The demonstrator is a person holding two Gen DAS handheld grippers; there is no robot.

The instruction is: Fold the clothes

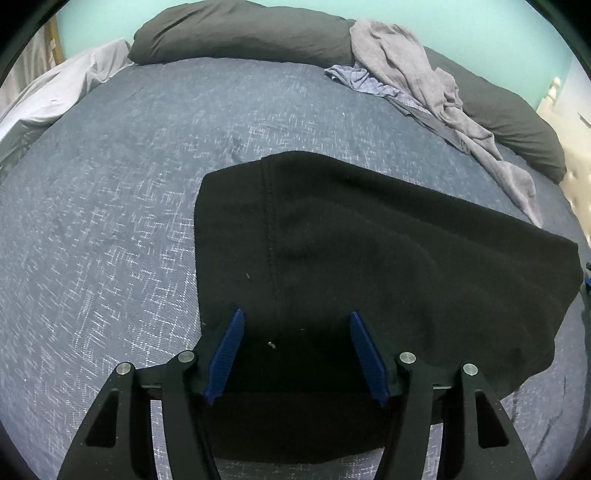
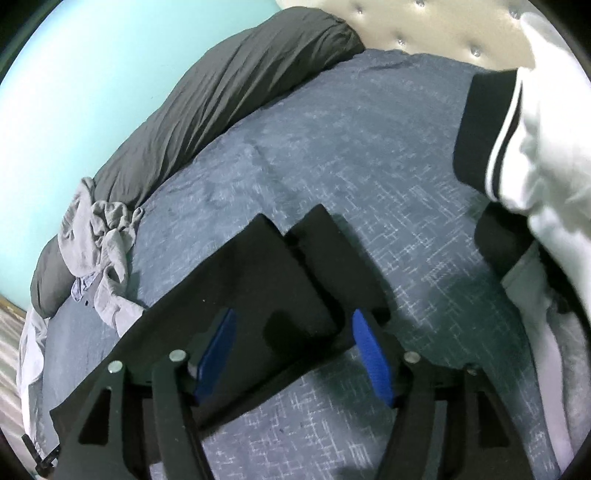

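Note:
A black garment lies flat on the blue patterned bedspread, with a stitched seam running up its left part. My left gripper hovers over its near edge, blue pads wide apart, the cloth lying flat under the gap. In the right wrist view the same black garment ends in two squared flaps side by side. My right gripper stands open above that end, and its pads do not press on the cloth.
A crumpled pile of grey clothes lies at the far side against dark grey pillows. A white and black garment fills the right edge below a tufted headboard. A pale sheet hangs at the left.

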